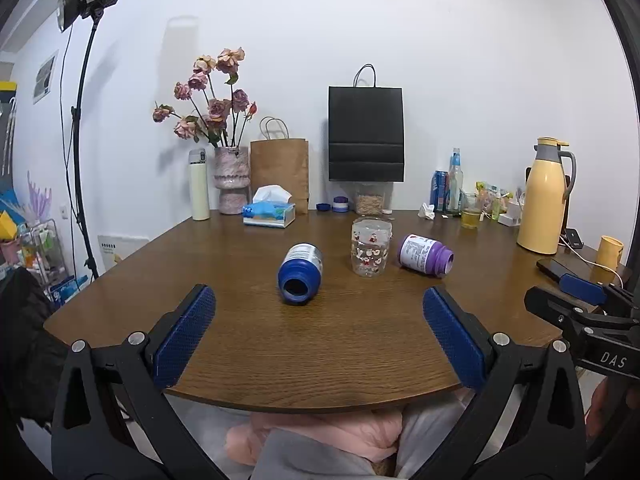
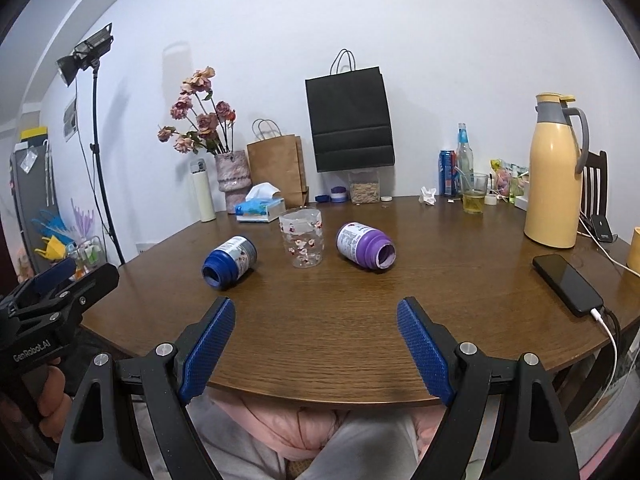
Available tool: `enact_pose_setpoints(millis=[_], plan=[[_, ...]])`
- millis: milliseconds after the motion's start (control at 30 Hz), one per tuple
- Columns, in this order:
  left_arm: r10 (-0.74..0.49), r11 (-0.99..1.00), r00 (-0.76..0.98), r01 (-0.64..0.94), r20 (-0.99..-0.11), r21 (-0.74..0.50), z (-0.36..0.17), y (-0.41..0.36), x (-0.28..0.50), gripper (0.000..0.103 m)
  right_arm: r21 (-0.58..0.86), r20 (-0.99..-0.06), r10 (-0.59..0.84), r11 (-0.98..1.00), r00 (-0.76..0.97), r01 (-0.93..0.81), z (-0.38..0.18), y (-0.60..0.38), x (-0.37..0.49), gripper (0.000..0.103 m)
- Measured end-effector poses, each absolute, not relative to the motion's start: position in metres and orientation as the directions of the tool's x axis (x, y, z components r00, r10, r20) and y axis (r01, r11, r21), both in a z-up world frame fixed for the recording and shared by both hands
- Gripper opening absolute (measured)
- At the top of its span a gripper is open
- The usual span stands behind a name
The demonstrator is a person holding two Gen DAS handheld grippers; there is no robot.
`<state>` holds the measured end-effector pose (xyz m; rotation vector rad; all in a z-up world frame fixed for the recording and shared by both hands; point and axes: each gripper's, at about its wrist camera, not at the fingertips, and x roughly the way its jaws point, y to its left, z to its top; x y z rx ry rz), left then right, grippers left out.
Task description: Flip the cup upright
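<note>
From the left wrist view, the left hand-held gripper (image 1: pixel 318 332) is hovering over the near edge of the counter (image 1: pixel 320 360), its jaws spread wide and gripping nothing. Ahead, the clear printed cup (image 1: pixel 370 249) is standing between a blue bottle (image 1: pixel 301 279) and a purple bottle (image 1: pixel 425 255), both lying on their sides; whether the cup is mouth-down is hard to tell through the clear plastic.

From the right wrist view, the right hand-held gripper (image 2: pixel 316 344) is likewise waiting wide open and empty, well short of the cup (image 2: pixel 302 237), which is sitting wider end up, apart from either bottle.

The task is seemingly only beginning, with the approach not yet made. Next, one gripper needs to reach forward, close around the cup's wall and rotate it over without nudging the bottles.
</note>
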<state>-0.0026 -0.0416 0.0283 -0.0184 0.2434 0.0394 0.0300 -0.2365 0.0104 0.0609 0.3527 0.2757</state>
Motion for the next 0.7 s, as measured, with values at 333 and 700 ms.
enact_pose_setpoints(millis=[333, 700], plan=[[0.039, 0.999, 0.969, -0.045, -0.245, -0.017, 0.0284, -0.0411, -0.0004, 0.103, 0.105, -0.339, 0.275, 0.961, 0.9, -0.255, 0.0108, -0.2339, 0.0318, 0.087], [0.042, 0.999, 0.965, -0.048, -0.258, -0.015, 0.0248, -0.0416, 0.0016, 0.103, 0.107, -0.347, 0.276, 0.961, 0.896, -0.254, 0.0093, -0.2345, 0.034, 0.087]])
